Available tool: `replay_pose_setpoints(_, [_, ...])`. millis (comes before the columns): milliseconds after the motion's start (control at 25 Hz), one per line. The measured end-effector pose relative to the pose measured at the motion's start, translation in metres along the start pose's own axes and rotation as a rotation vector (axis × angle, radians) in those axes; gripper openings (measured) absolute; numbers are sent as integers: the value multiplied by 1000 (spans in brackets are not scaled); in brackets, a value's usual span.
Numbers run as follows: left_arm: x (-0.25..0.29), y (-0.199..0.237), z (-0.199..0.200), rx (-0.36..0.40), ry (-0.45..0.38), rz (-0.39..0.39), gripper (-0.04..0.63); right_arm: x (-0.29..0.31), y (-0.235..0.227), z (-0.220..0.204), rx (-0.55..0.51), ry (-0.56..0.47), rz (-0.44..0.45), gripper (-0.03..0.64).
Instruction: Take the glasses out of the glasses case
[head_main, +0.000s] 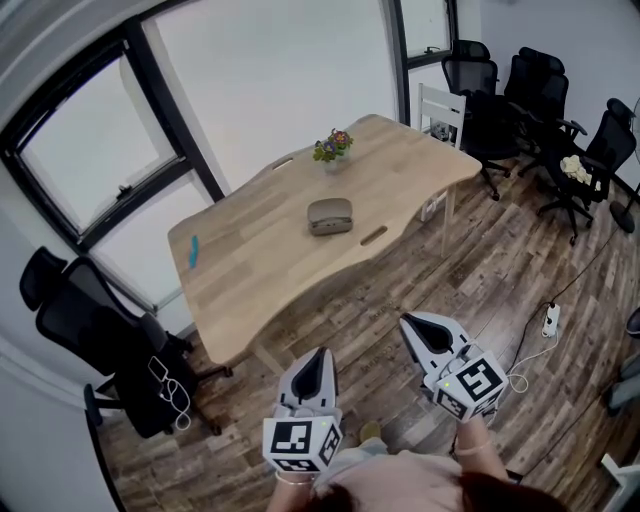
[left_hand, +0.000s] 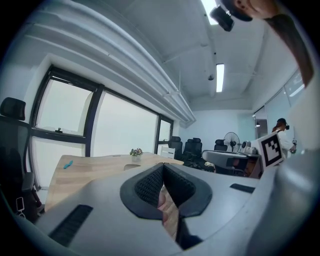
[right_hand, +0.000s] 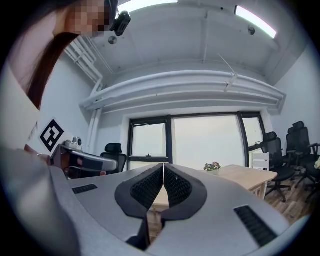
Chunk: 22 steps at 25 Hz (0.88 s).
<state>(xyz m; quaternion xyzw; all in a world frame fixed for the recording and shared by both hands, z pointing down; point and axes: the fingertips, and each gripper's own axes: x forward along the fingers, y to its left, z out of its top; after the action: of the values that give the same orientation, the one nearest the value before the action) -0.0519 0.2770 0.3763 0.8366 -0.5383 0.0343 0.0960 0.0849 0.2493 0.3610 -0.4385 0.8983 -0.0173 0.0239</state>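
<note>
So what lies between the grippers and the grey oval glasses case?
In the head view, only bare light wooden table and plank floor separate the left gripper and right gripper from the glasses case.

We could not see inside the glasses case (head_main: 330, 215), which lay shut on the table (head_main: 260, 270); the small blue thing (head_main: 193, 251) near the table's left end was too small for us to name; in the left gripper view, a tan shape (left_hand: 131, 167) under the plant (left_hand: 135, 152) was too small to tell; the head view's bottom edge cut off the person (head_main: 400, 485); a dark thing (head_main: 633, 322) at its right edge showed only a sliver.
</note>
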Motion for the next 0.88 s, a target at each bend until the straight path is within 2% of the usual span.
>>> replay_pose_setpoints(360, [24, 39, 8, -18, -13, -19, 2, 45, -1, 1, -33, 4, -5, 2])
replay_pose_setpoints(880, [49, 66, 7, -36, 3, -31, 2, 75, -11, -6, -74, 24, -33, 0])
